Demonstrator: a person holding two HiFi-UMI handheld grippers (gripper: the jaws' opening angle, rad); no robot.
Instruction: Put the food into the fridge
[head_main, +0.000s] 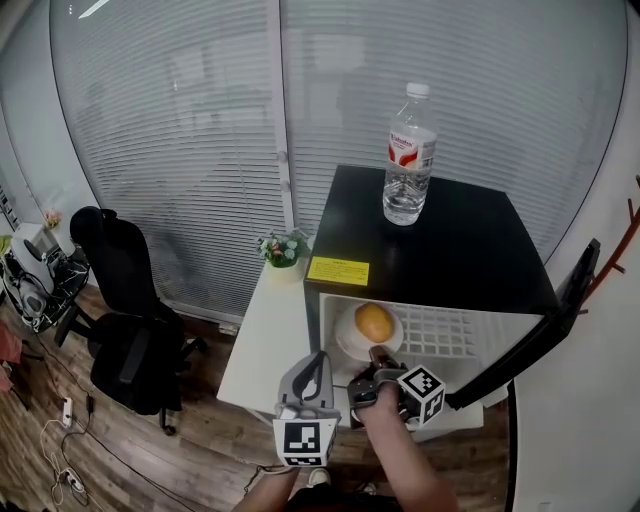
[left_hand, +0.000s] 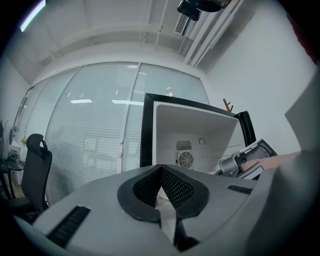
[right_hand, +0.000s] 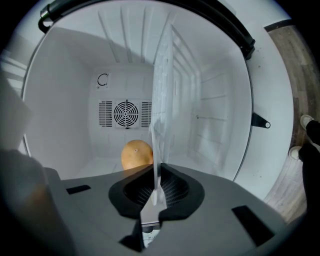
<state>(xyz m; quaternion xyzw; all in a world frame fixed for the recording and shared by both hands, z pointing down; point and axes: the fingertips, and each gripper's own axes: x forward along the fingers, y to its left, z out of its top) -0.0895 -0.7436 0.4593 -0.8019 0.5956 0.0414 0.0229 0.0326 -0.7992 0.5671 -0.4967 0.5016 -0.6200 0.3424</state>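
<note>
An orange (head_main: 374, 321) lies on a white plate (head_main: 350, 342) on the wire shelf inside the open black mini fridge (head_main: 450, 240). My right gripper (head_main: 378, 365) is at the fridge's mouth, turned on its side and shut on the plate's near rim. In the right gripper view the plate rim (right_hand: 154, 192) stands edge-on between the pads of the right gripper (right_hand: 156, 182), with the orange (right_hand: 136, 155) just beyond. My left gripper (head_main: 305, 400) hangs in front of the fridge, lower and to the left. Seen from its own camera, the left gripper (left_hand: 161, 172) has its pads together and holds nothing I can make out.
A water bottle (head_main: 408, 155) stands on the fridge top. The fridge door (head_main: 545, 335) hangs open to the right. A white side table (head_main: 262, 345) with a small flower pot (head_main: 283, 248) adjoins the fridge's left. A black office chair (head_main: 125, 300) is further left.
</note>
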